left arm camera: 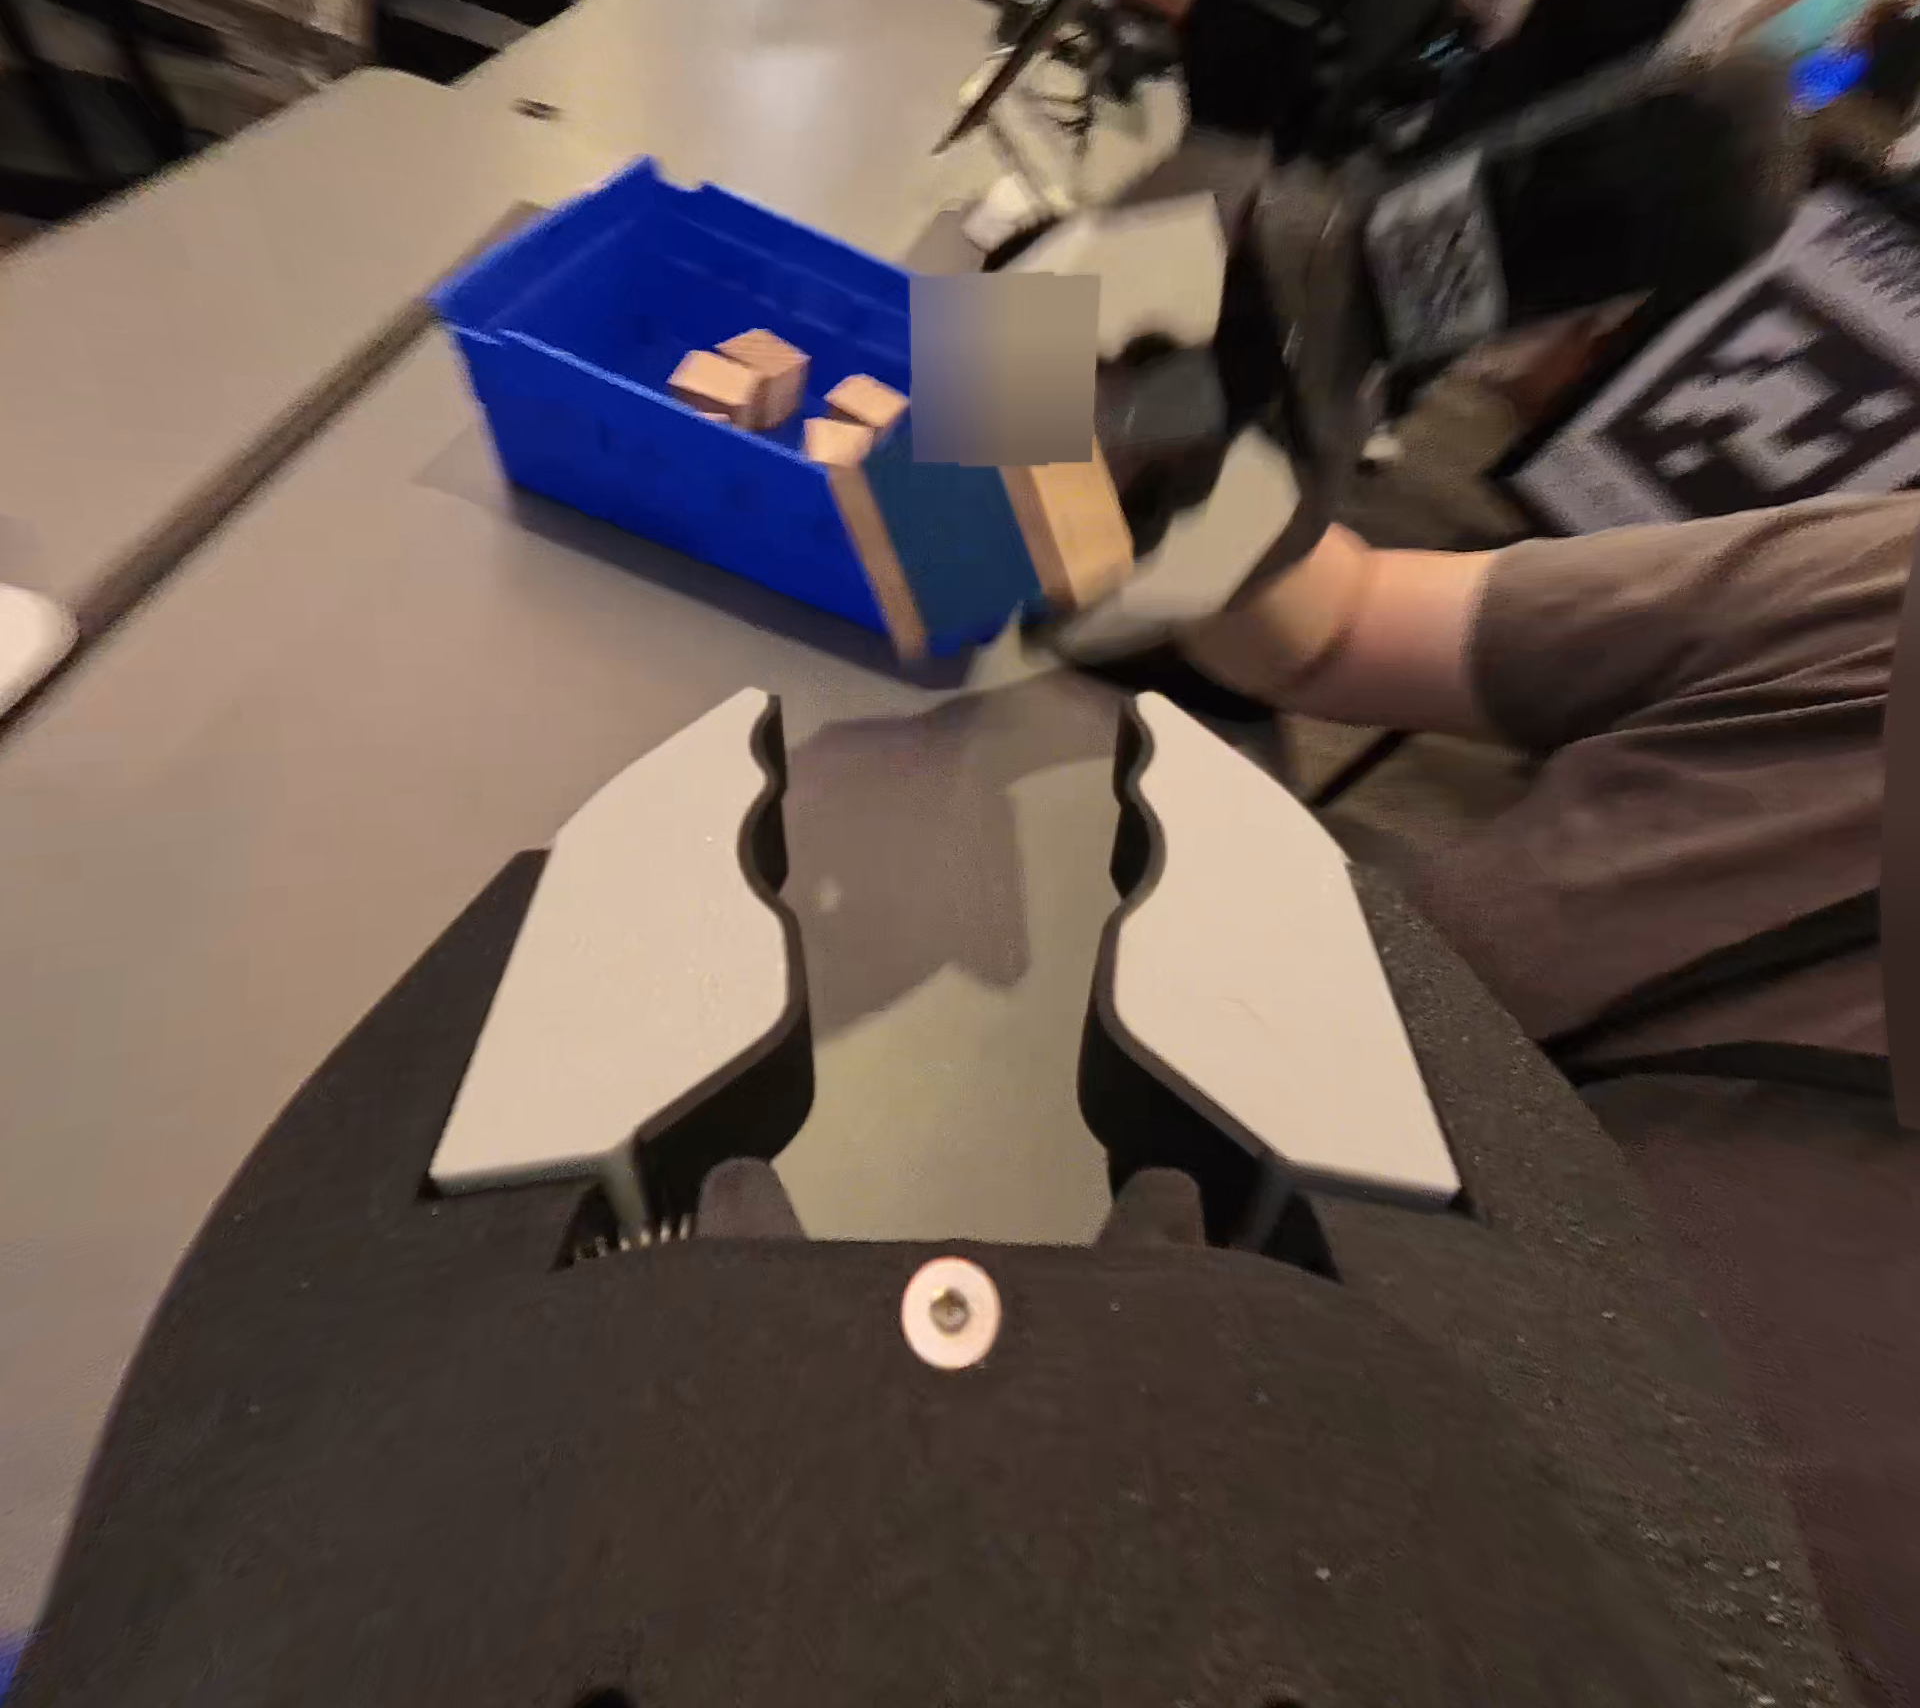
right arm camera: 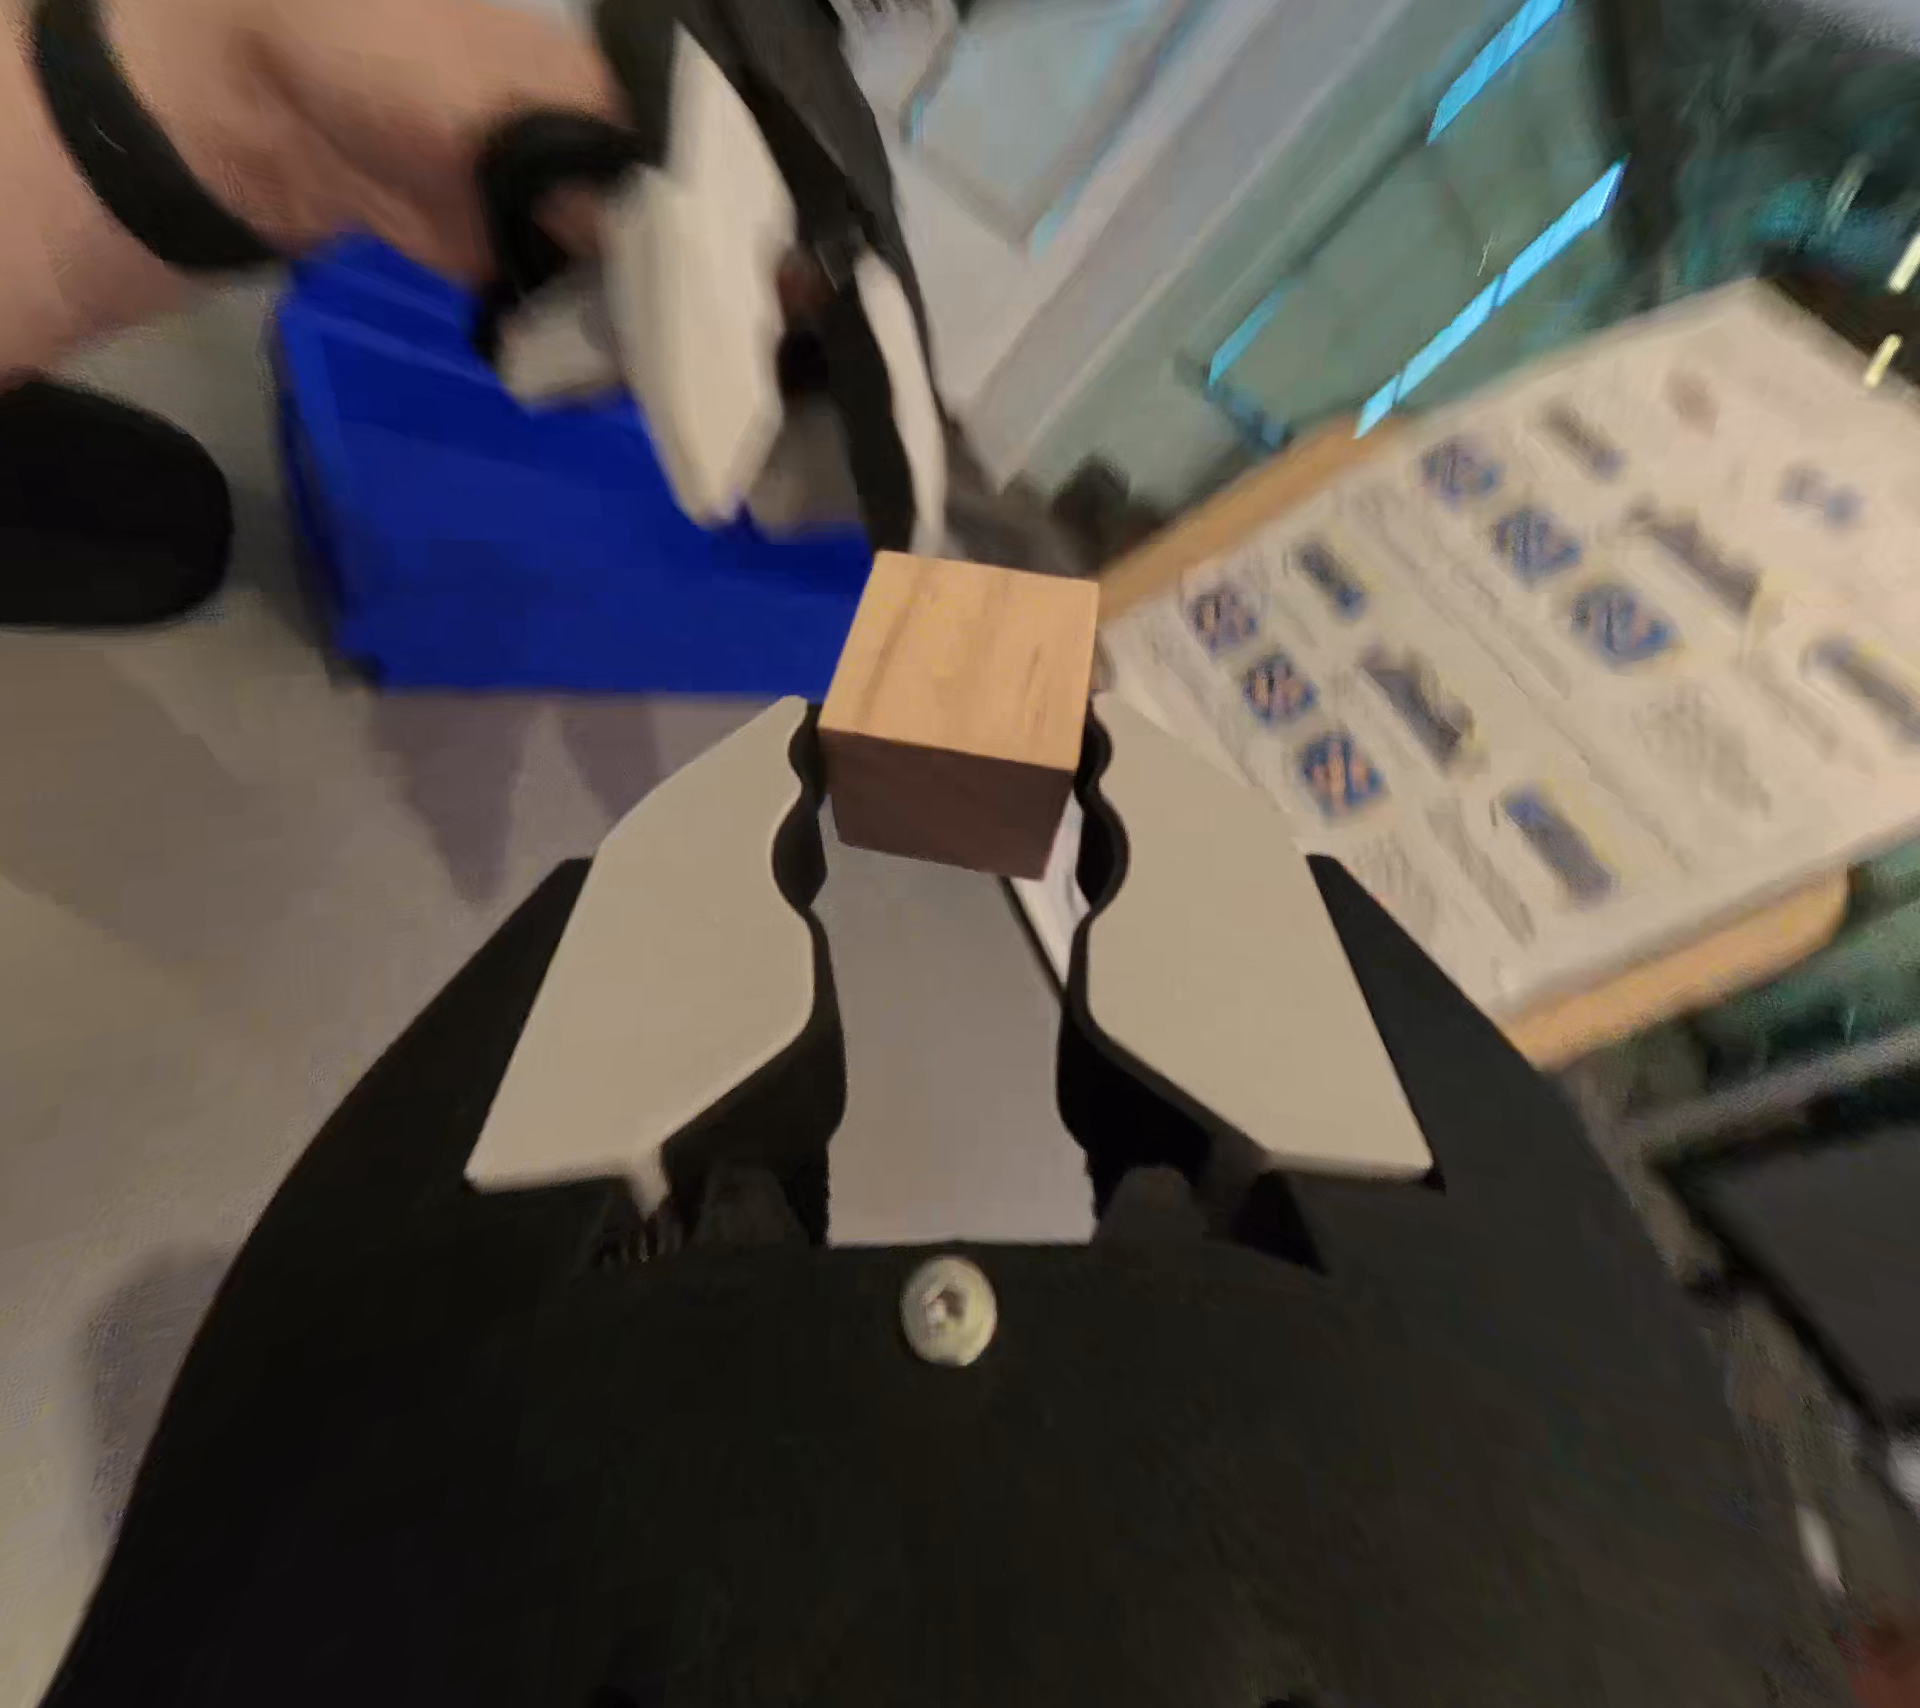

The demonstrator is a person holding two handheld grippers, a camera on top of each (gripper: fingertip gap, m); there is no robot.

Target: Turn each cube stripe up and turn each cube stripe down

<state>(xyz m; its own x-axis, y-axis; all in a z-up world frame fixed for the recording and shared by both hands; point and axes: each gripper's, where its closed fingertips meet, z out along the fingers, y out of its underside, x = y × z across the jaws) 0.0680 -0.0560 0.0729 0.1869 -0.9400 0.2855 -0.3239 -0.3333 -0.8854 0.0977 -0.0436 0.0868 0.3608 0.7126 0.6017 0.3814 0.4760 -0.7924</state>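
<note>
Cube (right arm camera: pixel 956 713) is clamped at the right hand-held gripper (right arm camera: pixel 951 765) tips, off the table (left arm camera: pixel 312 723); more sit in the blue bin (left arm camera: pixel 665 474). Looks light, rigid wood with flat faces: grip opposite sides. Left hand-held gripper (left arm camera: pixel 948 723) is apart, empty.

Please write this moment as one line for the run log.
right gripper: shut on wooden cube, lifted | left gripper: open, empty | blue bin: several cubes inside

cubes (left arm camera: pixel 774 385) in bin (left arm camera: pixel 665 463) | bin on table (left arm camera: pixel 312 723) | bin ahead of left hand-held gripper (left arm camera: pixel 948 713)
</note>
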